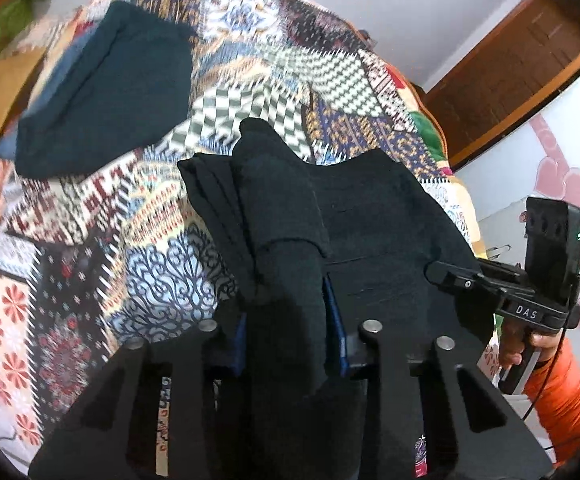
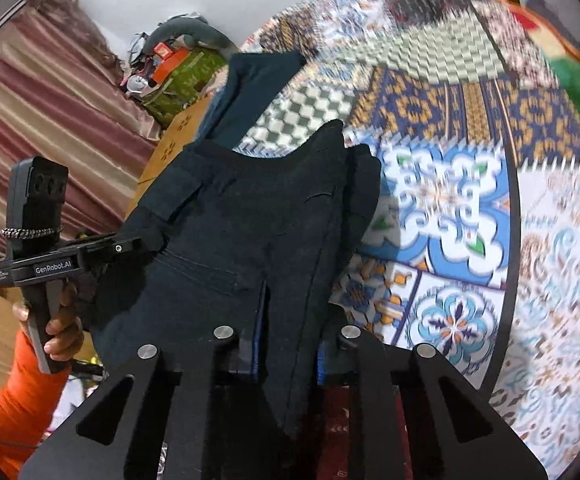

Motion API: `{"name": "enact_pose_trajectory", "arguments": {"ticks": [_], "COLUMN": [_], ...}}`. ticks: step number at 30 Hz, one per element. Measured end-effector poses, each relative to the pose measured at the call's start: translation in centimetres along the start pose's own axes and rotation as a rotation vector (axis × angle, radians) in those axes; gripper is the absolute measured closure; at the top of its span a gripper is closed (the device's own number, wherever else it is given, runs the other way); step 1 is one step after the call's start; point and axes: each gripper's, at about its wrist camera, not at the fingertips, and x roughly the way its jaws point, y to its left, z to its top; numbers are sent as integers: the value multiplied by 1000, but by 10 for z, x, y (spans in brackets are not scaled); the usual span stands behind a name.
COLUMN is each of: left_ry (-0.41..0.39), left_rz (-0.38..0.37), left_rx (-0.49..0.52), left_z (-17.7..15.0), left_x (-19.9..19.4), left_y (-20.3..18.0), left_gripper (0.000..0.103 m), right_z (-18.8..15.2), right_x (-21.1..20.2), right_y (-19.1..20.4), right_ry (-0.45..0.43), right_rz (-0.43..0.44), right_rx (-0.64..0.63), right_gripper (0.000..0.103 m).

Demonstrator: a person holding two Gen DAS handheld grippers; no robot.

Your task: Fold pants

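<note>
Black pants point(image 1: 370, 216) hang stretched between my two grippers above a patchwork bedspread point(image 1: 249, 64). My left gripper point(image 1: 285, 340) is shut on a bunched edge of the pants; the cloth fills the gap between its blue-lined fingers point(image 1: 340, 344). My right gripper point(image 2: 290, 344) is shut on the opposite edge of the same pants point(image 2: 241, 216). The right gripper also shows at the right of the left wrist view point(image 1: 450, 276), pinching the cloth. The left gripper shows at the left of the right wrist view point(image 2: 129, 246), its fingertips hidden in the fabric.
A folded dark garment point(image 1: 105, 92) lies on the bedspread at the far left, also seen in the right wrist view point(image 2: 257, 80). A wooden door point(image 1: 522, 64) and a white wall stand to the right. Striped curtains point(image 2: 41, 120) and a cluttered green box point(image 2: 181, 80) stand left.
</note>
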Motion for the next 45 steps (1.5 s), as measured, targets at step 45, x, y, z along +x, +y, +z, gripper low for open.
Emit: {"name": "enact_pose_trajectory", "arguments": {"ticks": [45], "left_ry": [-305], "left_rz": [321], "left_rx": [-37], "left_z": [205], "left_x": [46], "left_y": [216], "left_gripper": [75], "right_z": [199], "right_x": [204], "right_y": [78], "right_ry": [-98], "right_rz": [-179], "right_rx": [-87], "right_gripper": [88]}}
